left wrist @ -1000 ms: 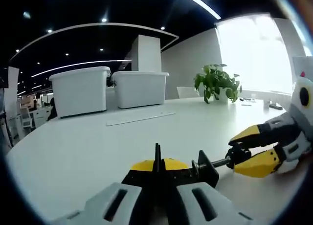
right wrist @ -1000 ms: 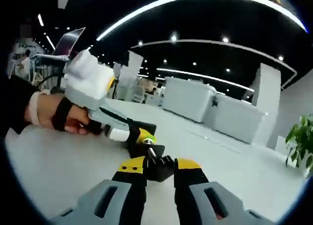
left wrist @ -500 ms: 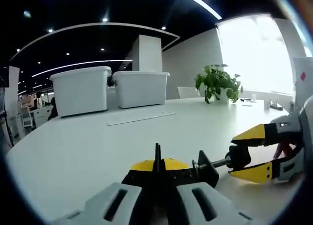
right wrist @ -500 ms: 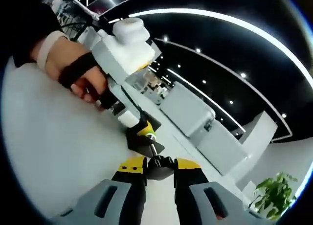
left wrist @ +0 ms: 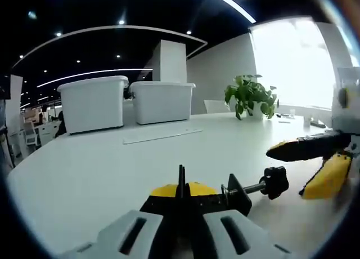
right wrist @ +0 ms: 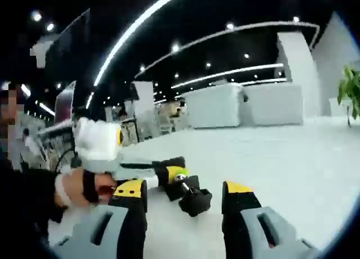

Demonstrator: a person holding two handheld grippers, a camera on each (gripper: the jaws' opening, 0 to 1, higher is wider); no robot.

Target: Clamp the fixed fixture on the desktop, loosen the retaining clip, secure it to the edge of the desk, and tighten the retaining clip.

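Note:
A black and yellow clamp fixture point(left wrist: 194, 194) rests on the white table point(left wrist: 84, 169), and my left gripper point(left wrist: 181, 201) is shut on its body. Its screw runs out to the right and ends in a black knob point(left wrist: 275, 183). My right gripper point(left wrist: 288, 173) comes in from the right, its yellow and black jaws spread wide and off the knob. In the right gripper view the knob point(right wrist: 195, 201) lies just ahead, between the parted jaws of my right gripper point(right wrist: 185, 194). Behind it are the clamp's yellow part point(right wrist: 175, 173) and the left gripper point(right wrist: 98, 146), held by a hand point(right wrist: 84, 188).
Two white storage bins point(left wrist: 93, 104) point(left wrist: 163, 101) stand at the back of the table, with a flat pale strip point(left wrist: 160, 136) lying in front of them. A potted plant point(left wrist: 250, 95) stands at the far right near the bright window.
My right gripper was shut on the screw knob; it has opened and let go, and its view has rolled level. The left gripper and the clamp have stayed still.

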